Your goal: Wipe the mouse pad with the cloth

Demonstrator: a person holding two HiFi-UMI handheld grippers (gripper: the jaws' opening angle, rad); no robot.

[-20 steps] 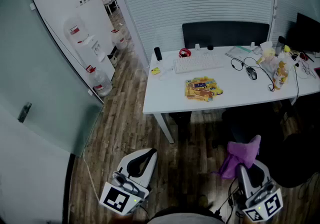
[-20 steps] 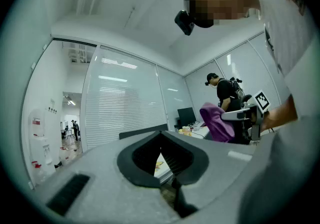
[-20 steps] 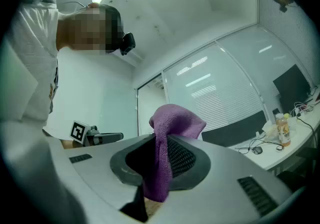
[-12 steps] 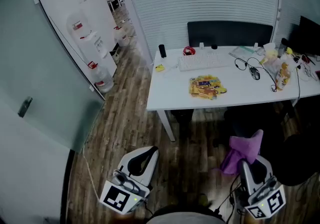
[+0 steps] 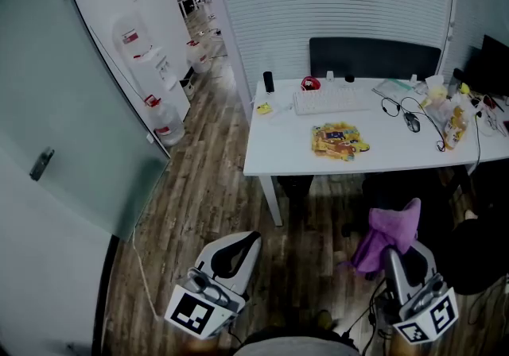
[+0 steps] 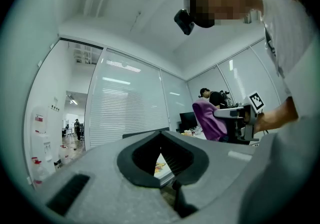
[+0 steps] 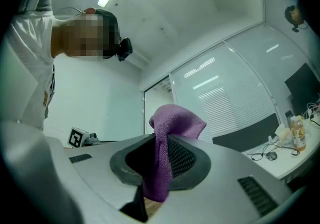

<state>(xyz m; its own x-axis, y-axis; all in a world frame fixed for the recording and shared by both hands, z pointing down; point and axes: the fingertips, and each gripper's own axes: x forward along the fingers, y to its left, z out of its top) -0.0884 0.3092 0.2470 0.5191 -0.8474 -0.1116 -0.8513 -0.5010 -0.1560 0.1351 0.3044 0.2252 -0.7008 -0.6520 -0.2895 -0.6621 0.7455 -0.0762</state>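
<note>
The mouse pad (image 5: pixel 339 141), yellow with a colourful print, lies on the white desk (image 5: pixel 398 152) in front of a white keyboard (image 5: pixel 331 100). A purple cloth (image 5: pixel 387 235) hangs from my right gripper (image 5: pixel 395 261), which is shut on it low over the wooden floor, well short of the desk. In the right gripper view the cloth (image 7: pixel 167 140) stands bunched between the jaws of the right gripper (image 7: pixel 159 165). My left gripper (image 5: pixel 238 249) is shut and holds nothing; in its own view the left gripper (image 6: pixel 162 160) has its jaws together, and the cloth (image 6: pixel 209 120) shows to the right.
A mouse (image 5: pixel 412 125) with its cable, snack bags (image 5: pixel 455 122) and small items crowd the desk's right end. A black chair (image 5: pixel 374 56) stands behind the desk. A water dispenser (image 5: pixel 141 46) and bottles (image 5: pixel 167 121) line the glass wall at left. Another person (image 6: pixel 218 98) is far off.
The desk has slid to the right and slightly down in the head view. Both grippers keep low at the picture's bottom, shifted a little right, the cloth still held.
</note>
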